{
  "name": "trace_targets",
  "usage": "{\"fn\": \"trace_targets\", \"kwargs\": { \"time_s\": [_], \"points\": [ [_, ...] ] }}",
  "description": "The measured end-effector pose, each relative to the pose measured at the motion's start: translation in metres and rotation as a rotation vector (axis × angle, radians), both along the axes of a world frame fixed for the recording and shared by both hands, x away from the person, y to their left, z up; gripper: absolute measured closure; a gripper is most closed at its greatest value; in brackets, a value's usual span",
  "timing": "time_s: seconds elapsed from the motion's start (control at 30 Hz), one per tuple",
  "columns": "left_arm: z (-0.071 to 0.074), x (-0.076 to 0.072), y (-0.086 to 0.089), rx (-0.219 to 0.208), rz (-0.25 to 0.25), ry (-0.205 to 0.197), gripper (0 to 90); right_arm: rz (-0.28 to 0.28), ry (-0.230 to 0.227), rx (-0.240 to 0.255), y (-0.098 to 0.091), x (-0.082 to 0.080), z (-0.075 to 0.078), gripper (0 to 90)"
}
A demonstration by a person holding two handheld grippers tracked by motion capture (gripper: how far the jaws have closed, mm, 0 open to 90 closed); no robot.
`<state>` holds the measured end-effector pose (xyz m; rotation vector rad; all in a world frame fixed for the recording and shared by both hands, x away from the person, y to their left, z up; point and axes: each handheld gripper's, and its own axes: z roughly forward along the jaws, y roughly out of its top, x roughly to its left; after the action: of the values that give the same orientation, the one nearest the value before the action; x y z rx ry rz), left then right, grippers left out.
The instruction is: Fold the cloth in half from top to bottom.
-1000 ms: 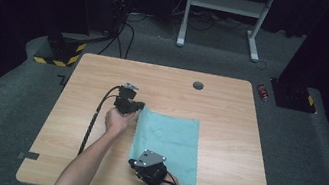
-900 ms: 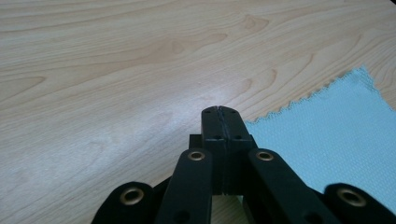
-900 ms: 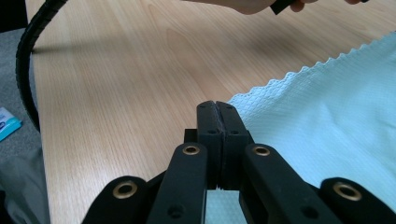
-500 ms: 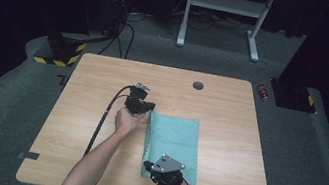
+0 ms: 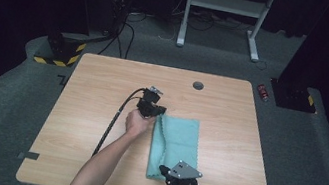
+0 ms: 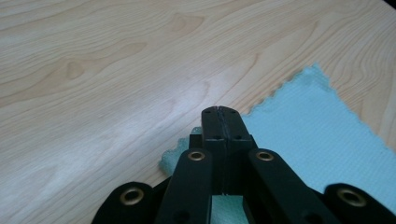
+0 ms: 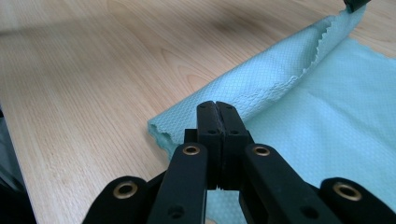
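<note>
High view: the cloth [image 5: 176, 145] lies at the table's [image 5: 98, 112] centre, its left edge lifted. My left gripper [image 5: 158, 111] pinches the 12 o'clock corner, my right gripper [image 5: 165, 172] the 6 o'clock one. With uneven pulling, I think the fold goes crooked or a corner slips out.

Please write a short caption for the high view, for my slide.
Two hand-held grippers, left and right, each shut on an edge of a teal cloth, fold it over on a wooden table.
</note>
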<state>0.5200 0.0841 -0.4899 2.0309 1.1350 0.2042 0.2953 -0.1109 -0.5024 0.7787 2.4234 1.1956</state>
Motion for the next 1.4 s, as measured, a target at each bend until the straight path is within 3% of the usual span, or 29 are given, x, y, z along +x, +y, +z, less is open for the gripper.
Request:
{"fn": "trace_targets", "kwargs": {
  "time_s": [0.37, 0.8, 1.0, 1.4],
  "points": [
    [0.004, 0.002, -0.037, 0.016, -0.078, -0.029, 90.0, -0.046, -0.002, 0.012, -0.023, -0.006, -0.003, 89.9],
    [0.001, 0.005, -0.070, 0.019, -0.114, -0.029, 90.0, -0.109, -0.009, 0.014, -0.052, -0.011, -0.004, 89.9],
    [-0.001, 0.006, -0.082, 0.033, -0.134, -0.033, 90.0, -0.125, -0.008, 0.003, -0.061, -0.012, -0.004, 89.8],
    [-0.004, 0.007, -0.098, 0.017, -0.158, -0.037, 90.0, -0.151, -0.008, -0.021, -0.072, -0.016, -0.007, 89.8]
  ]
}}
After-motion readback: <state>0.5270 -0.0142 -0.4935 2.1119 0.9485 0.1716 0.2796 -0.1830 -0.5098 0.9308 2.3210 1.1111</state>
